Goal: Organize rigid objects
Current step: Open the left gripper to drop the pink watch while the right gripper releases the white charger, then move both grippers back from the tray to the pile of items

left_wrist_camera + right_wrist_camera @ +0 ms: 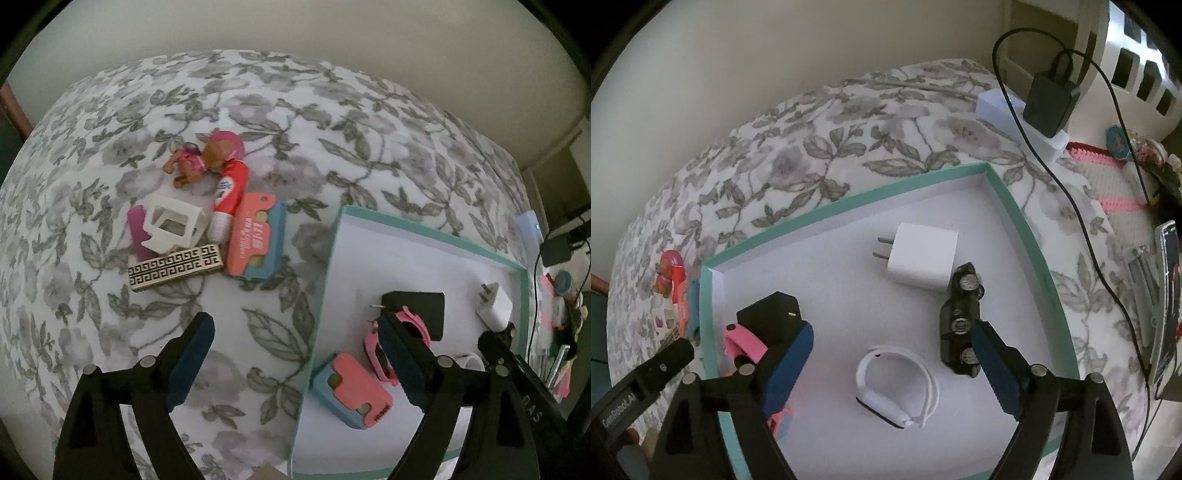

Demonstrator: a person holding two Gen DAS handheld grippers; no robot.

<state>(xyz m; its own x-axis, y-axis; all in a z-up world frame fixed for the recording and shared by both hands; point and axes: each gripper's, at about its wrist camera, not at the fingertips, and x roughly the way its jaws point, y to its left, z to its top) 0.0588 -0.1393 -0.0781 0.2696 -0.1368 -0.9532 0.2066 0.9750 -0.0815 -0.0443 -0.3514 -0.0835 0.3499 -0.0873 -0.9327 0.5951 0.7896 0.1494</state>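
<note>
A teal-rimmed white box lies on the floral bed. In it lie a white charger, a black charger, a dark toy car, a white watch band, a pink band and a pink-and-blue card case. On the bed lie a toy dog, a red tube, a white frame, a patterned block and a second pink case. My left gripper is open over the box's left rim. My right gripper is open above the white band, empty.
A white power strip with a black adapter and cable lies past the box's far corner. Pink knit fabric, a phone and small clutter sit at the right edge. A wall runs behind the bed.
</note>
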